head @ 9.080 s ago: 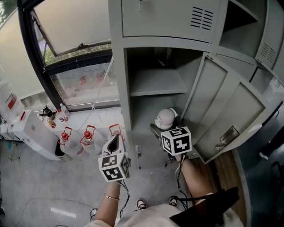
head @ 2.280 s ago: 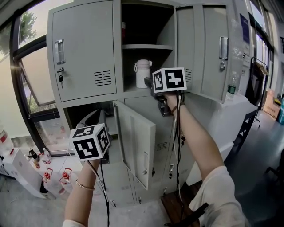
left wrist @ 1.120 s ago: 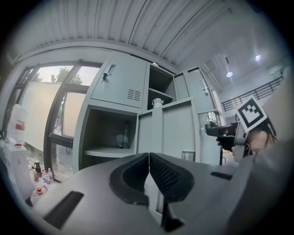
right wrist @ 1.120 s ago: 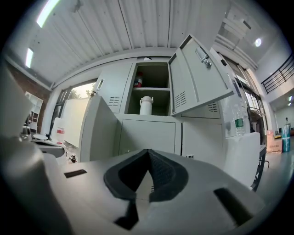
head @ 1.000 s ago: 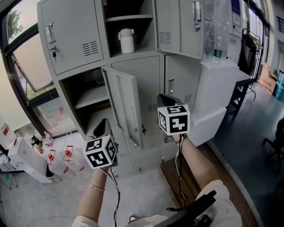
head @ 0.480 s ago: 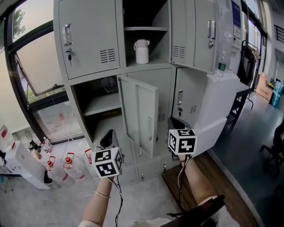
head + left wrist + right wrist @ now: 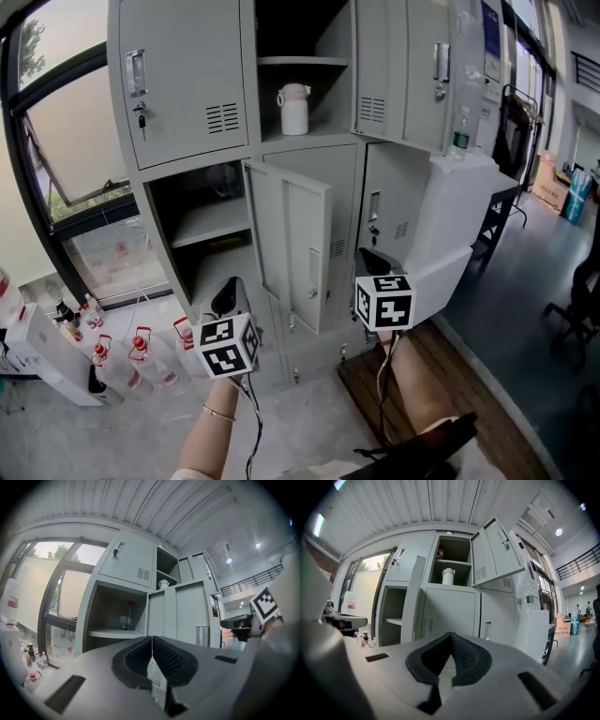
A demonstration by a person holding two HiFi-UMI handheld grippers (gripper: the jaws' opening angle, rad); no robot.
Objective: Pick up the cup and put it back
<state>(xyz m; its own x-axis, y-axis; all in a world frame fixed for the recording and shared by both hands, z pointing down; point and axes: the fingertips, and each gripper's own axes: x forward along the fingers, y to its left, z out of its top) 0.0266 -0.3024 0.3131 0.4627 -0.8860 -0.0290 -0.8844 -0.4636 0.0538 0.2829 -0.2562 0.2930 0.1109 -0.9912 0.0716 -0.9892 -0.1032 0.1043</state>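
Two rows of grey lockers (image 7: 178, 84) fill the far wall, and a big window (image 7: 66, 159) runs down the left side. Over on the right, a white counter (image 7: 450, 216) butts up against the lockers, with a clear water bottle (image 7: 460, 131) standing on top. Look at the lower door (image 7: 291, 244): it hangs wide open, swung out toward the near side, and the compartment behind it shows a bare shelf (image 7: 211, 220). Up above, the top compartment is open too. Down low and near, both tools are out in front of the lockers, well apart from each other and well clear of that top compartment. The left tongs (image 7: 231, 286) are closed tight, pads meeting in a thin line with nothing between them. The right tongs (image 7: 367, 255) are closed as well, pads together and carrying nothing. And the cup (image 7: 293, 110)? White, lidded and upright, it sits on the floor of the open top compartment, under its inner shelf, far above both tools. On the floor at the near left stands a cluster of red-capped bottles (image 7: 139, 349), just beside the window.
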